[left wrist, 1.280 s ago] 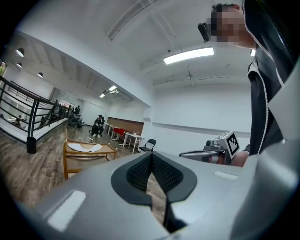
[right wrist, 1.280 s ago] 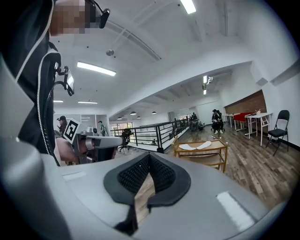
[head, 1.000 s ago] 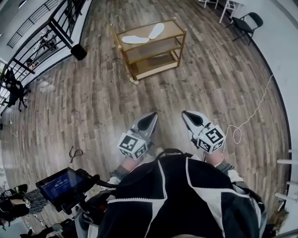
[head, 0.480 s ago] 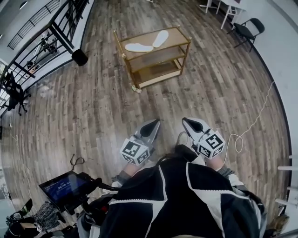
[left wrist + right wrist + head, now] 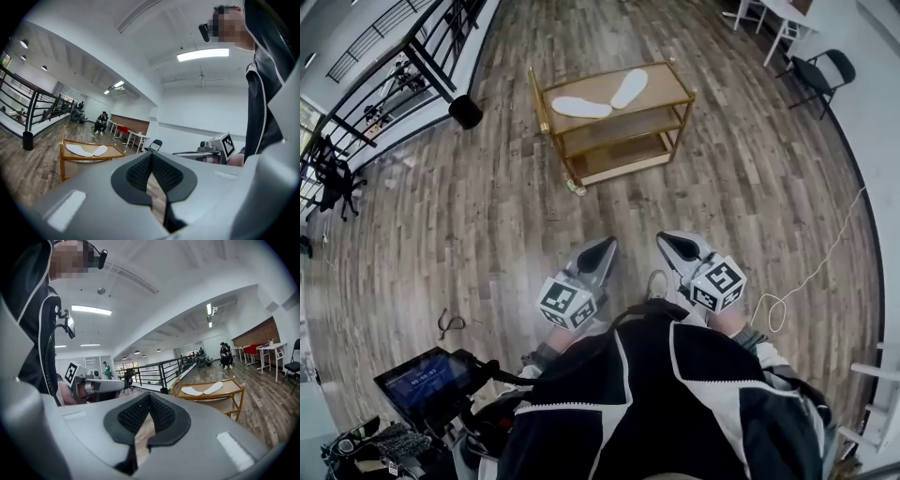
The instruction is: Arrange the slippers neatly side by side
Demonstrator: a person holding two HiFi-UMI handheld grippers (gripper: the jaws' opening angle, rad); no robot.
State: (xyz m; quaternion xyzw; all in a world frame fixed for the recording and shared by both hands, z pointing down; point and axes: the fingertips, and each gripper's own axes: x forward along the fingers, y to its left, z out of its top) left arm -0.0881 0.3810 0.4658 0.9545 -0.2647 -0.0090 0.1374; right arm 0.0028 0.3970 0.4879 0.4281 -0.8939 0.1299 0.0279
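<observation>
Both pairs of fingers are closed on nothing, left gripper (image 5: 602, 249) beside right gripper (image 5: 670, 244) and nearer the cart (image 5: 667, 82) than a second ago. Well ahead on its top shelf, one slipper (image 5: 581, 108) lies by the left edge, the other slipper (image 5: 629, 88) toward the far edge, the pair splayed in a V

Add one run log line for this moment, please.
left gripper: shut, empty | right gripper: shut, empty | slippers: two, white, splayed in a V on cart top shelf | task: not started, both well short of cart
</observation>
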